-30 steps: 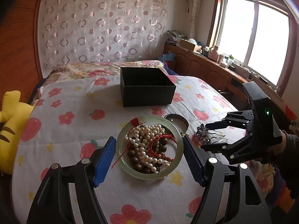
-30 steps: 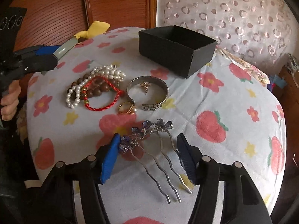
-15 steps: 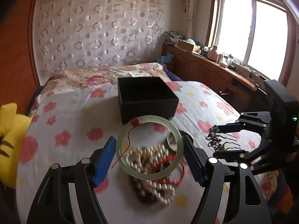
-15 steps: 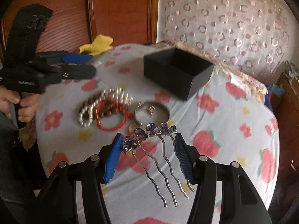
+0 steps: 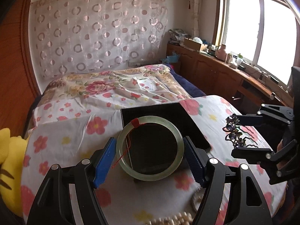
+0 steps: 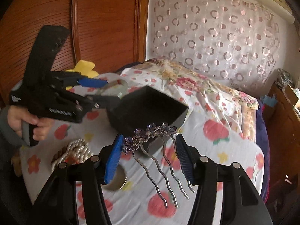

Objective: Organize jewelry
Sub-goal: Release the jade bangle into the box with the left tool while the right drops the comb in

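My left gripper [image 5: 150, 150] is shut on a pale green jade bangle [image 5: 149, 178] with a red thread, held just above the near edge of an open black box [image 5: 159, 116]. My right gripper [image 6: 148, 148] is shut on a silver hair comb with purple crystal flowers [image 6: 150, 131], held in the air near the box's corner [image 6: 148, 110]. The right gripper shows at the right of the left wrist view [image 5: 238, 136]. The left gripper with the bangle shows at the left of the right wrist view [image 6: 105, 91].
A pearl strand [image 6: 76, 151] and a silver bangle [image 6: 116, 180] lie on the flowered bedsheet [image 6: 221, 146] below the grippers. A yellow plush toy [image 5: 7, 161] sits at the bed's left edge. A wooden headboard [image 6: 93, 28] and a window-side counter [image 5: 234, 71] border the bed.
Both grippers rose off the bedsheet and moved forward to the black box, the left carrying the jade bangle and the right carrying the hair comb. The remaining jewelry stayed behind.
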### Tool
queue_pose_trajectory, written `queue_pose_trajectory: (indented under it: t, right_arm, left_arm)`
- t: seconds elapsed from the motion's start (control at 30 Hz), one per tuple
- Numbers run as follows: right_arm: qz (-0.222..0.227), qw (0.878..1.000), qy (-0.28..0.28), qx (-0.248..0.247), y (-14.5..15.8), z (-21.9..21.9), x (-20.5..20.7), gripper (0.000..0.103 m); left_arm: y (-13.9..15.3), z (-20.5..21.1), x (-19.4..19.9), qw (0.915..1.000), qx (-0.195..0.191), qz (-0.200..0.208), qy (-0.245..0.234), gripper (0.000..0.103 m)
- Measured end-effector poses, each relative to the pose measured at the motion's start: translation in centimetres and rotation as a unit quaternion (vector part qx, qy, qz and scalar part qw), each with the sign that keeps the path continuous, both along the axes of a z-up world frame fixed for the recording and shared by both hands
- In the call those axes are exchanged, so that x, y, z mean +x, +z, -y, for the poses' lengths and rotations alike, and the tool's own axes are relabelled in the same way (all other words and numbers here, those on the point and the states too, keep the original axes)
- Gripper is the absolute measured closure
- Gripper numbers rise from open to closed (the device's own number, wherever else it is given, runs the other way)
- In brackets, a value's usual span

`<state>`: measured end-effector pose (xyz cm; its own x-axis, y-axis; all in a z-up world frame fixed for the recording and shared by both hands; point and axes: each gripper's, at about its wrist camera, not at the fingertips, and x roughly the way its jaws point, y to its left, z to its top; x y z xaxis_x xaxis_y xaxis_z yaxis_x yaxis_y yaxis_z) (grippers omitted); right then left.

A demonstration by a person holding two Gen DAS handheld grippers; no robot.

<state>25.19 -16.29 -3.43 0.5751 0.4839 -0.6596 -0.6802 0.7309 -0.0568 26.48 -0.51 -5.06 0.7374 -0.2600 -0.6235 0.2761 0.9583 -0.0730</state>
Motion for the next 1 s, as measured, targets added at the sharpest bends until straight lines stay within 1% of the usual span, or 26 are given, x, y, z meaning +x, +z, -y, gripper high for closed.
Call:
queue_pose_trajectory:
  t: [0.1,0.2,0.37,0.4,0.43,0.47,0.57,0.67,0.87,0.97,1.0]
  right_arm:
    - [-0.002,1.0,-0.001,0.003,0.0,-0.1,1.4,0.043]
    - [-0.004,1.0,0.003,0.003,-0.1,-0.4,3.0,0.043]
    - [-0.005,1.0,0.012,0.007,-0.3,-1.6,4.3,0.043]
    - [-0.005,1.0,0.016,0.007,-0.4,-2.0,4.6,0.043]
    - [-0.005,1.0,0.018,0.006,-0.4,-2.3,4.9,0.043]
    - [-0.004,1.0,0.019,0.005,-0.5,-2.6,5.1,0.043]
    - [-0.006,1.0,0.022,0.007,-0.8,-3.2,5.7,0.043]
    - [-0.009,1.0,0.024,0.011,-0.9,-3.7,6.1,0.043]
    - [-0.011,0.999,0.04,0.006,-1.3,-5.9,6.6,0.043]
    - [-0.016,0.999,0.044,-0.002,-1.9,-6.9,6.8,0.043]
    - [-0.019,0.999,0.044,-0.005,-2.2,-7.1,6.9,0.043]
  left_arm:
    - [-0.3,0.1,1.6,1.0,0.0,-0.005,0.0,0.034]
    - [-0.4,0.1,2.3,1.0,0.0,-0.008,0.001,0.034]
    - [-0.4,-0.8,3.3,0.9999,-0.008,-0.011,0.01,0.034]
    - [-0.5,-1.3,3.4,0.9998,-0.01,-0.011,0.011,0.033]
    - [-0.3,-1.5,3.4,0.9998,-0.014,-0.008,0.011,0.025]
    - [-0.1,-1.8,3.4,0.9998,-0.017,-0.004,0.01,0.022]
    - [0.3,-2.3,3.8,0.9998,-0.015,0.001,0.011,0.021]
    - [0.7,-2.7,3.7,0.9997,-0.014,0.007,0.017,0.021]
    - [1.9,-5.7,2.2,0.9989,-0.018,0.021,0.038,0.02]
    - [1.9,-7.0,1.0,0.9984,-0.013,0.024,0.05,0.018]
    - [1.8,-7.3,0.6,0.9982,-0.012,0.023,0.053,0.016]
